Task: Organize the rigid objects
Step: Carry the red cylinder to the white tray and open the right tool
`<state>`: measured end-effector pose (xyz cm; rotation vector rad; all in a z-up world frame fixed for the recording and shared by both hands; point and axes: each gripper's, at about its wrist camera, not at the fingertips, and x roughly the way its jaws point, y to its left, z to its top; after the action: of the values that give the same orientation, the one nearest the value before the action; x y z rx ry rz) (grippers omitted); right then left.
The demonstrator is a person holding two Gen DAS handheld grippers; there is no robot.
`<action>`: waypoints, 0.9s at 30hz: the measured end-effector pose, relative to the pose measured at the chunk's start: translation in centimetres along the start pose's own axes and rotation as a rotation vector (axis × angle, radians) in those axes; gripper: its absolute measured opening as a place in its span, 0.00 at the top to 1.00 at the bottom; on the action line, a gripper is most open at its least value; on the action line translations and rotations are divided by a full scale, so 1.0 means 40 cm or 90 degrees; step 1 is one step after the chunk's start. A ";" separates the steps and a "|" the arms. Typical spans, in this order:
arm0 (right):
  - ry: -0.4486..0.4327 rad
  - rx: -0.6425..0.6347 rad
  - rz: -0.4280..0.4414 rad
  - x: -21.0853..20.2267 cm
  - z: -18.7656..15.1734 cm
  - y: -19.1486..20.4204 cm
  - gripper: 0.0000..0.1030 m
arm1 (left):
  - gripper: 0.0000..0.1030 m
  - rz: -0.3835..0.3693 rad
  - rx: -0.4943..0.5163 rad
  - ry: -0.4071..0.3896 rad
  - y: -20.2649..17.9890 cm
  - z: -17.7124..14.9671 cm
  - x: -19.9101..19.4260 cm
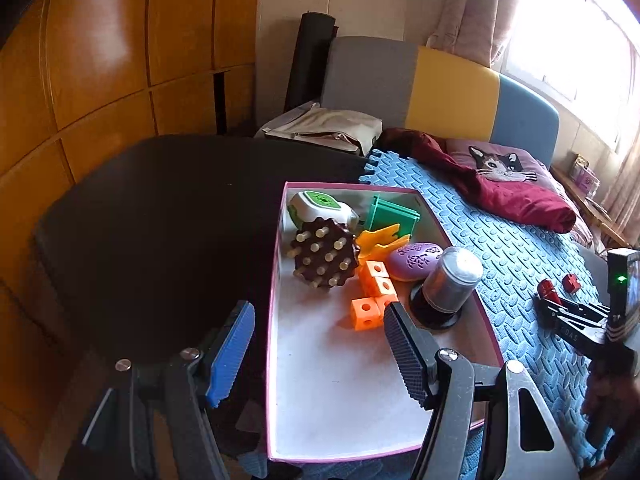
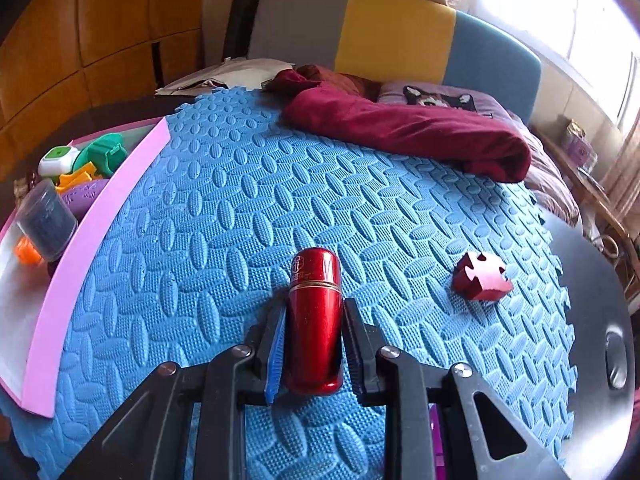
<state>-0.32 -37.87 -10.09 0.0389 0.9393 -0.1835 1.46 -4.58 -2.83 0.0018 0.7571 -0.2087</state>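
A shiny red metal capsule [image 2: 315, 320] lies lengthwise between the pads of my right gripper [image 2: 314, 316], which is shut on it just over the blue foam mat [image 2: 224, 216]. A red puzzle-shaped block [image 2: 482, 276] rests on the mat to its right. My left gripper [image 1: 320, 344] hangs open over the near end of the pink-rimmed box [image 1: 273, 280], with nothing between its fingers. The box holds a brown peg ball [image 1: 323, 253], orange cubes [image 1: 370, 292], a purple oval case [image 1: 414, 260], a clear jar [image 1: 450, 280], yellow and green pieces and a white-green device [image 1: 316, 205].
A dark red cloth [image 2: 404, 128] and a cat-print pillow [image 1: 498, 164] lie at the mat's far side before a grey, yellow and blue headboard. The dark table [image 1: 160, 216] extends left of the box. Wooden cupboards stand behind. In the left wrist view my right gripper [image 1: 560, 304] shows at far right.
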 end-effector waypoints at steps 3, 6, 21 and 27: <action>0.006 0.000 0.017 -0.012 -0.005 0.013 0.75 | 0.34 0.006 -0.005 -0.002 0.010 -0.002 -0.002; 0.005 0.014 0.046 -0.032 -0.013 0.026 0.75 | 0.34 0.009 -0.009 -0.005 0.019 0.000 -0.005; -0.094 -0.131 0.237 -0.234 0.010 0.261 0.75 | 0.34 0.019 -0.015 -0.025 0.031 0.005 -0.022; -0.070 -0.234 0.270 -0.221 0.013 0.400 0.75 | 0.34 0.037 -0.023 -0.038 0.049 0.016 -0.031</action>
<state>-2.21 -20.94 -3.43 -0.1095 0.8238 0.3771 1.37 -2.46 -1.67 -0.0163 0.7005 -0.1385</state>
